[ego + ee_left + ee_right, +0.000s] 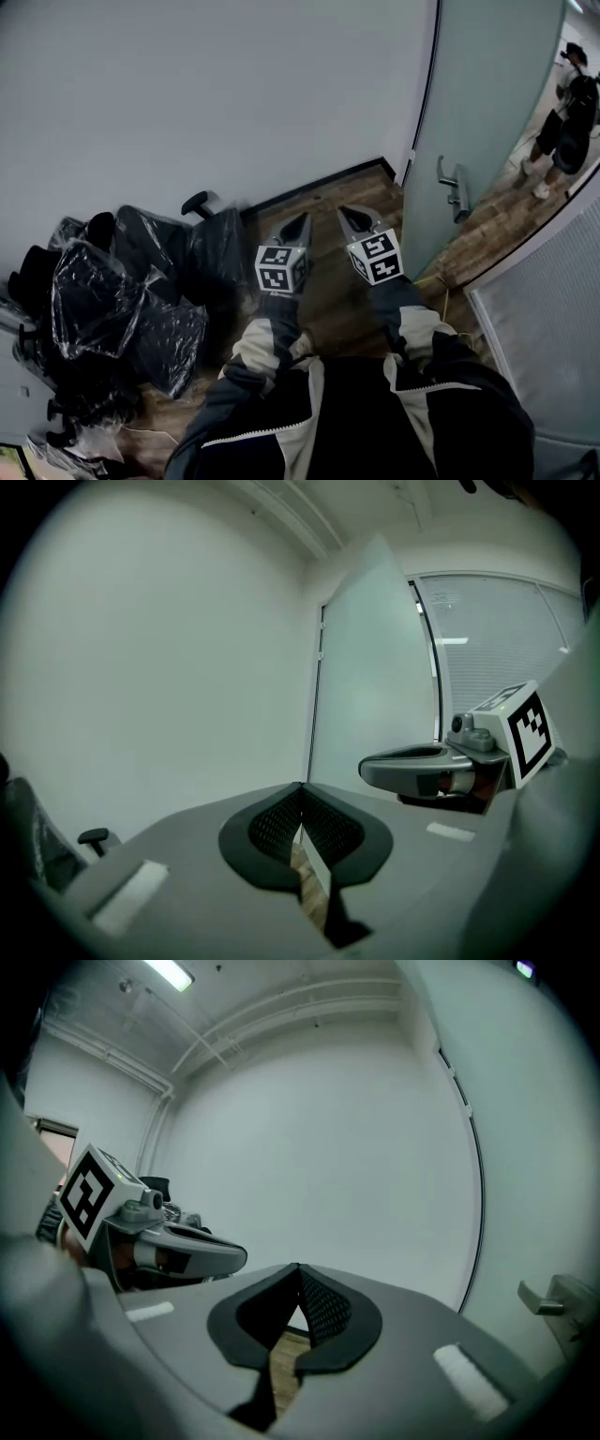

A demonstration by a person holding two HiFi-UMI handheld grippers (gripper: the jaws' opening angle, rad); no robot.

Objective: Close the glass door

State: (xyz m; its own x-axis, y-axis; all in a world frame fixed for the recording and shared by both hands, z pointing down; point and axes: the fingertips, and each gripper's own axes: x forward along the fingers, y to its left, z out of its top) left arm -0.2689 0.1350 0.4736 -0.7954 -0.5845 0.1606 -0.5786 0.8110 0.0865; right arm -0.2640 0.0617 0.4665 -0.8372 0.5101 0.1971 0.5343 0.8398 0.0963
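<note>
The frosted glass door (487,103) stands ajar at the right of the head view, with a metal lever handle (455,187) on its face. My left gripper (302,220) and right gripper (345,214) are held side by side over the wooden floor, pointing at the wall corner left of the door, clear of the handle. Both are shut with nothing between the jaws. In the left gripper view its tips (300,787) meet, with the door (375,667) ahead and the right gripper (422,766) beside it. The right gripper view shows its closed tips (298,1269) and the handle (558,1297) at far right.
Office chairs wrapped in plastic (122,300) crowd the floor at the left. A plain white wall (234,84) with a dark skirting lies ahead. A person (567,103) stands in the corridor beyond the door. A ribbed glass panel (553,319) is at the right.
</note>
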